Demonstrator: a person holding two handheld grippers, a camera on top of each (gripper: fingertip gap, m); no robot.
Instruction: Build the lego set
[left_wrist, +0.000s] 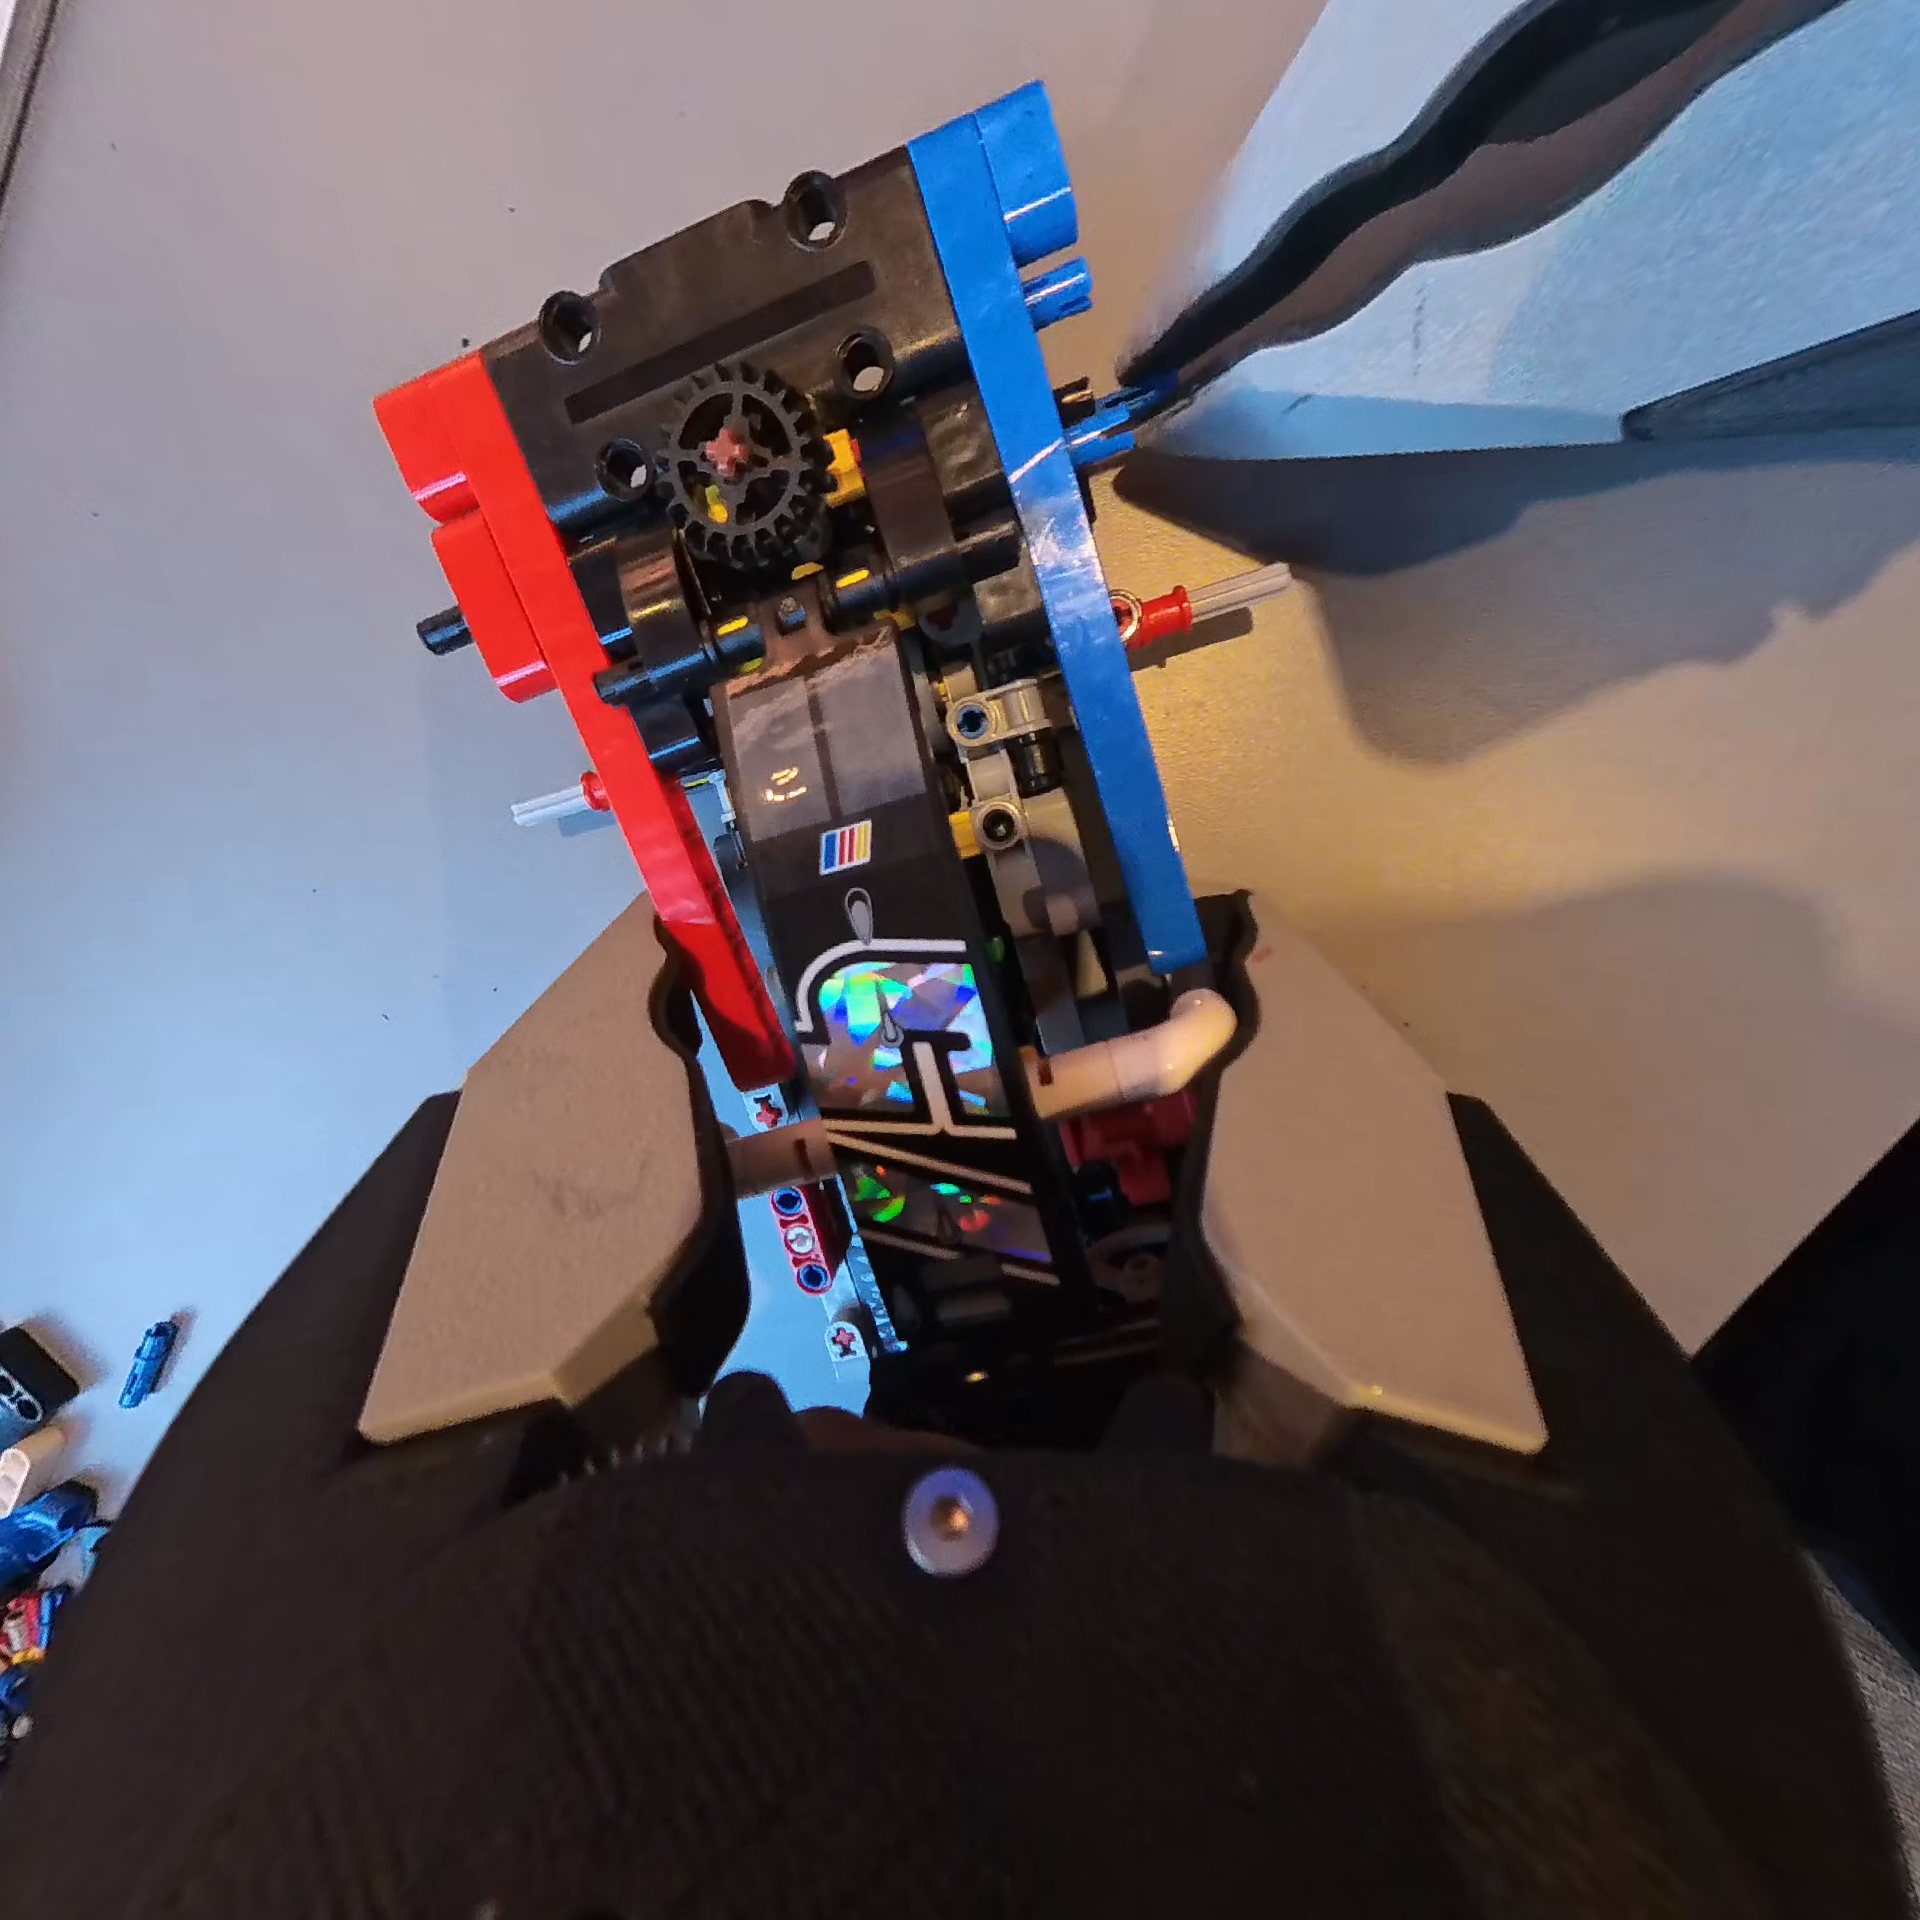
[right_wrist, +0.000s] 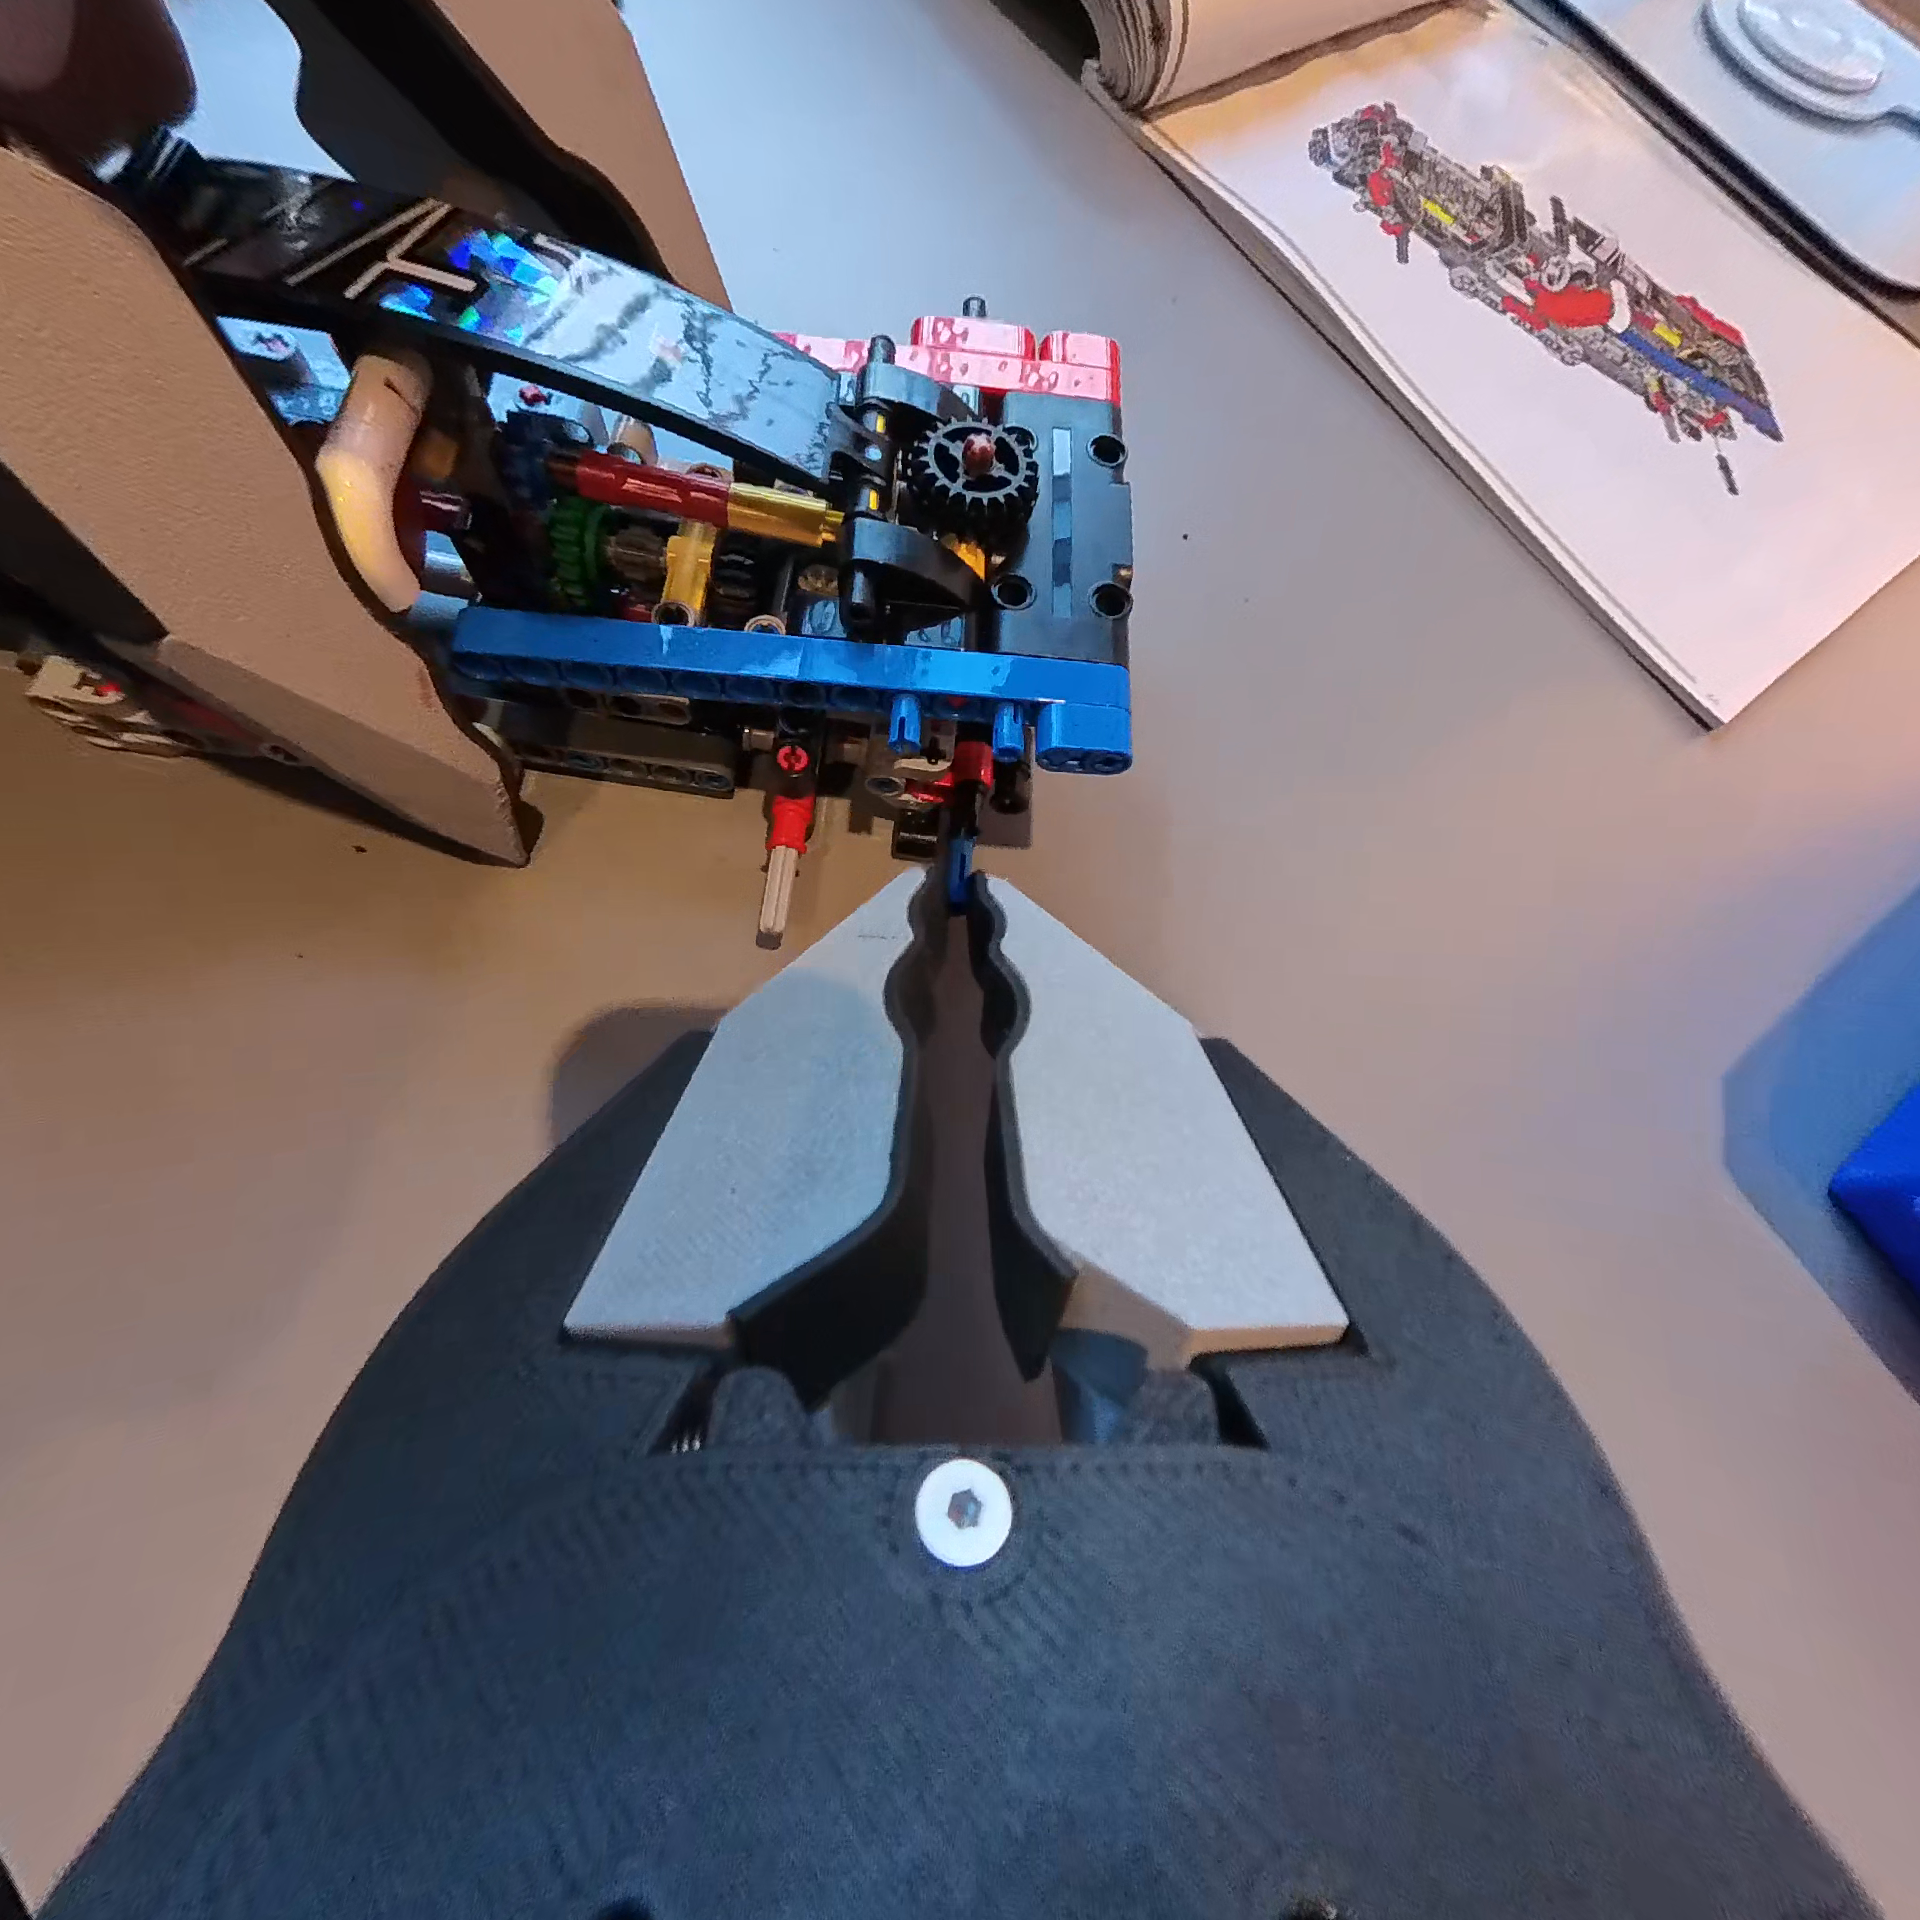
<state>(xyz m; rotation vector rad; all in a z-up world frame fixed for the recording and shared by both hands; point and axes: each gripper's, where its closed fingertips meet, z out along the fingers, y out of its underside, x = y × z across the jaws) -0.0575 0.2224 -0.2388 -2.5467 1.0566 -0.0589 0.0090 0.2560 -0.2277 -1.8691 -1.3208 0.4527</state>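
Observation:
The lego model (left_wrist: 831, 665) is a black chassis with a red beam on its left side, a blue beam on its right side, a black gear and a shiny sticker panel. My left gripper (left_wrist: 951, 966) is shut on the model's near end and holds it just above the table. In the right wrist view the model (right_wrist: 831, 540) lies ahead, held from the left by the left gripper (right_wrist: 208, 520). My right gripper (right_wrist: 958, 888) is shut on a small blue pin (right_wrist: 958, 868) whose far end touches the model's blue side. The right gripper's tip (left_wrist: 1153, 379) also shows in the left wrist view.
An open instruction booklet (right_wrist: 1558, 343) lies at the back right. A blue object (right_wrist: 1881, 1205) sits at the right edge. Loose lego parts (left_wrist: 42, 1455), one a blue pin (left_wrist: 151, 1361), lie at the lower left of the left wrist view on the pale table (left_wrist: 208, 520). About 8 cm separates my left fingertips from my right.

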